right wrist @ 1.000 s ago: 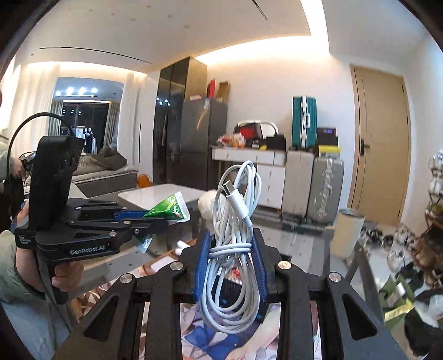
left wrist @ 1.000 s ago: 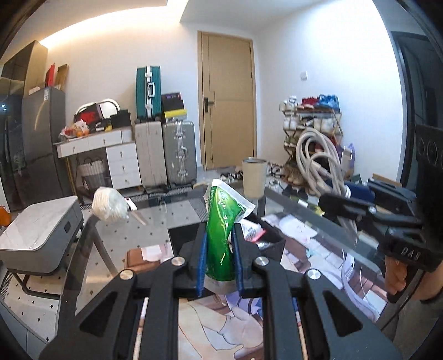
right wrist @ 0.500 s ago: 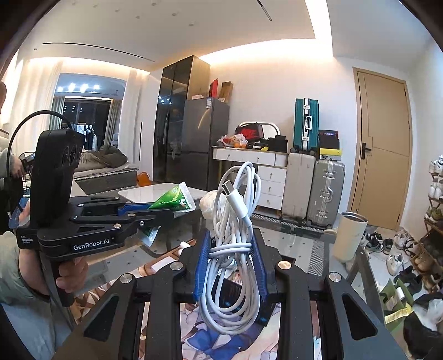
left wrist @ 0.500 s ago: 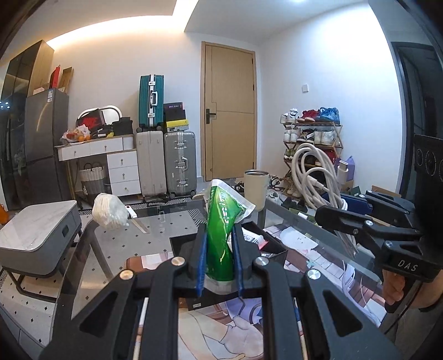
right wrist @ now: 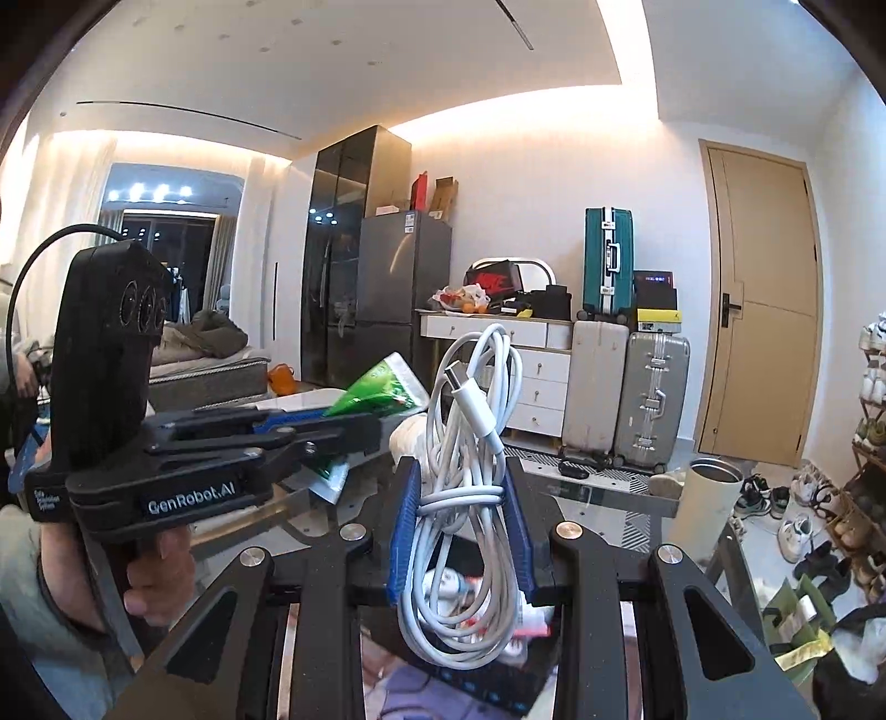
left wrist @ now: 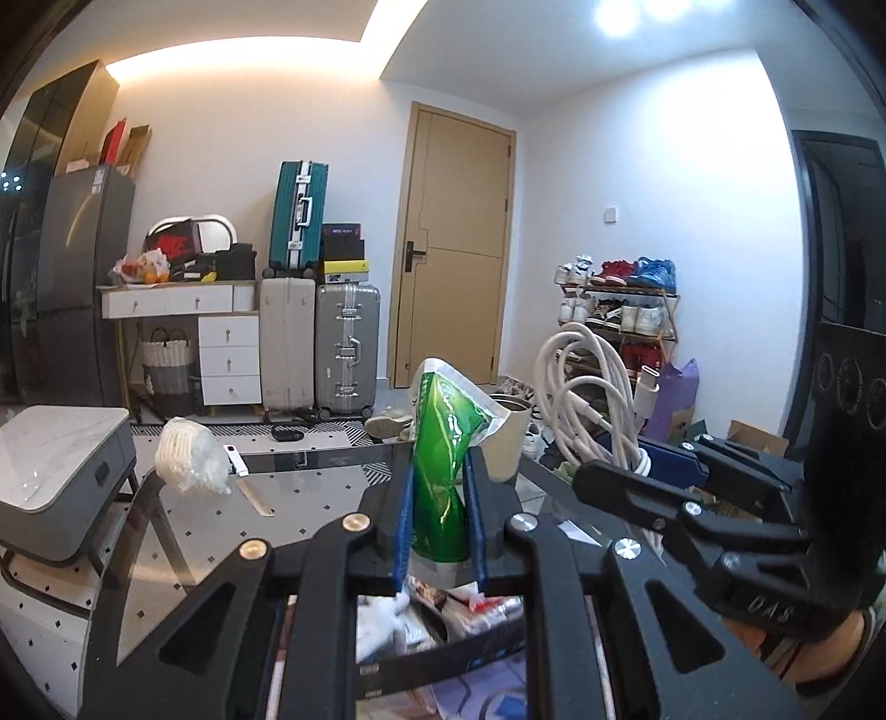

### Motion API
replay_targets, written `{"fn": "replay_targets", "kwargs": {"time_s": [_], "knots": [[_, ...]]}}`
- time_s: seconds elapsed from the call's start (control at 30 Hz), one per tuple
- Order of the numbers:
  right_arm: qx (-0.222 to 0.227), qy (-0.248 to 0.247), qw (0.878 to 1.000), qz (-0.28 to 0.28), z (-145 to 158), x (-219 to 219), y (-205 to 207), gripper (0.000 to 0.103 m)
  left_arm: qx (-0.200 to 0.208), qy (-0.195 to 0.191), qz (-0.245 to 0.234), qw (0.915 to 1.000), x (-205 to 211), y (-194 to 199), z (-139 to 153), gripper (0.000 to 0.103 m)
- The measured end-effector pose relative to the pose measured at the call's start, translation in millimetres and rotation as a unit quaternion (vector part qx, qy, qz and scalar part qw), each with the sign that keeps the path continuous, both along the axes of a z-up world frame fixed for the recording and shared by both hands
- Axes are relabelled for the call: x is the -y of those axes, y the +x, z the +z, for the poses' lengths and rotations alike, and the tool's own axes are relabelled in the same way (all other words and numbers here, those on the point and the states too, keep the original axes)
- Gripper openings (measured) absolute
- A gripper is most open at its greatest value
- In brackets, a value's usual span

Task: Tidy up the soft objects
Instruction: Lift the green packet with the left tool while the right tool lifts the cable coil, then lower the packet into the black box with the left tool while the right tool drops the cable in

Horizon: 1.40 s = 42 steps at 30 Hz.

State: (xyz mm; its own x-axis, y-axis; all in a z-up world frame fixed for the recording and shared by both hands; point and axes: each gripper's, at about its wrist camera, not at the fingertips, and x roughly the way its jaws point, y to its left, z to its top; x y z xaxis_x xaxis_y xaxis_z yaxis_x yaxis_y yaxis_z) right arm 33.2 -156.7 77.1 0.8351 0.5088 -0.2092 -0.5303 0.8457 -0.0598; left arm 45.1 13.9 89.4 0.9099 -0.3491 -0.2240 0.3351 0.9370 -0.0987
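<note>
The left tool pinches a green pouch upright, the right tool clamps a coiled white cable; both are held above the black box on the surface, likely for dropping in

A tan wooden door stands in a white wall. Left of the door stand two grey suitcases with a teal suitcase on top, then a white drawer unit and a dark fridge. Right of the door is a shoe rack. Cove lighting glows along the ceiling above the door. The floor below the door is patterned.
</note>
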Motion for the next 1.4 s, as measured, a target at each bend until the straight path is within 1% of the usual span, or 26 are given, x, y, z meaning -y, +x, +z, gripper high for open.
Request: {"fn": "replay_targets", "kwargs": {"time_s": [0.13, 0.3, 0.43, 0.5, 0.6, 0.67, 0.73, 0.77, 0.83, 0.87, 0.9, 0.97, 1.0, 1.07, 1.1, 1.13, 1.17, 1.23, 1.27, 1.3, 1.37, 1.4], "knots": [[0.001, 0.008, 1.000, -0.007, 5.3, -9.2, 19.8, 0.029, -0.002, -0.008, 0.011, 0.9999, 2.4, 20.7, 2.4, 0.015], [-0.013, 0.015, 1.000, -0.010, 7.9, -17.5, 43.4, 0.029, -0.005, -0.026, 0.017, 0.9995, -0.5, 41.6, 6.2, 0.015], [-0.019, 0.027, 0.999, -0.019, 11.2, -17.8, 56.1, 0.029, -0.013, -0.034, 0.034, 0.9988, -8.1, 51.8, 0.7, 0.015], [-0.021, 0.019, 0.999, -0.022, 9.9, -19.7, 58.1, 0.029, -0.020, -0.034, 0.033, 0.9987, -9.0, 55.3, -3.0, 0.015], [-0.039, 0.011, 0.999, -0.027, 1.5, -19.5, 65.2, 0.029, -0.039, -0.027, 0.031, 0.9984, -6.2, 62.5, -12.2, 0.015], [-0.058, 0.006, 0.998, -0.028, -3.9, -19.6, 72.2, 0.029, -0.059, -0.025, 0.034, 0.9974, -6.1, 69.5, -19.6, 0.015], [-0.079, -0.007, 0.996, -0.034, -8.8, -19.6, 79.1, 0.029, -0.098, -0.020, 0.030, 0.9945, -4.1, 79.2, -28.8, 0.015], [-0.091, -0.011, 0.995, -0.032, -10.2, -19.4, 83.7, 0.029, -0.112, -0.018, 0.028, 0.9931, -3.0, 82.3, -32.0, 0.015], [-0.136, -0.028, 0.990, -0.033, -18.0, -20.3, 95.6, 0.029, -0.158, -0.004, 0.024, 0.9871, 2.8, 93.4, -43.2, 0.015], [-0.166, -0.034, 0.985, -0.032, -24.5, -20.5, 102.9, 0.029, -0.183, 0.002, 0.020, 0.9829, 5.7, 98.8, -50.2, 0.015], [-0.205, -0.039, 0.978, -0.025, -33.0, -20.6, 111.3, 0.029, -0.205, 0.009, 0.019, 0.9784, 7.9, 103.9, -56.7, 0.015], [-0.258, -0.038, 0.965, -0.007, -45.7, -20.2, 120.3, 0.029, -0.244, 0.025, 0.021, 0.9693, 12.5, 110.8, -68.5, 0.015], [-0.282, -0.043, 0.959, 0.005, -51.3, -21.9, 122.6, 0.029, -0.253, 0.023, 0.023, 0.9669, 11.7, 111.8, -72.3, 0.015], [-0.331, -0.065, 0.940, 0.047, -62.7, -28.8, 122.4, 0.029, -0.264, 0.020, 0.028, 0.9639, 9.9, 110.6, -75.0, 0.015], [-0.339, -0.067, 0.936, 0.064, -64.6, -32.7, 117.6, 0.029, -0.266, 0.021, 0.031, 0.9632, 9.0, 110.2, -75.1, 0.015], [-0.341, -0.065, 0.935, 0.069, -65.7, -34.5, 114.3, 0.029, -0.265, 0.022, 0.032, 0.9634, 8.6, 109.1, -74.2, 0.015], [-0.351, -0.068, 0.931, 0.077, -68.2, -39.6, 110.7, 0.029, -0.263, 0.021, 0.033, 0.9640, 7.0, 107.2, -72.8, 0.015], [-0.364, -0.084, 0.924, 0.082, -75.4, -48.9, 106.6, 0.035, -0.261, 0.020, 0.033, 0.9647, 6.9, 104.7, -72.7, 0.015], [-0.367, -0.096, 0.922, 0.079, -81.2, -54.2, 106.1, 0.037, -0.259, 0.020, 0.032, 0.9651, 5.2, 104.1, -72.8, 0.015], [-0.364, -0.098, 0.923, 0.075, -82.5, -56.0, 106.2, 0.037, -0.259, 0.022, 0.032, 0.9650, 3.6, 103.9, -73.0, 0.015], [-0.370, -0.087, 0.922, 0.072, -84.7, -59.2, 111.4, 0.036, -0.261, 0.025, 0.034, 0.9644, 3.5, 103.5, -74.2, 0.015], [-0.372, -0.080, 0.922, 0.074, -85.1, -59.4, 114.4, 0.033, -0.263, 0.023, 0.035, 0.9637, 1.9, 105.2, -75.8, 0.015]]}}
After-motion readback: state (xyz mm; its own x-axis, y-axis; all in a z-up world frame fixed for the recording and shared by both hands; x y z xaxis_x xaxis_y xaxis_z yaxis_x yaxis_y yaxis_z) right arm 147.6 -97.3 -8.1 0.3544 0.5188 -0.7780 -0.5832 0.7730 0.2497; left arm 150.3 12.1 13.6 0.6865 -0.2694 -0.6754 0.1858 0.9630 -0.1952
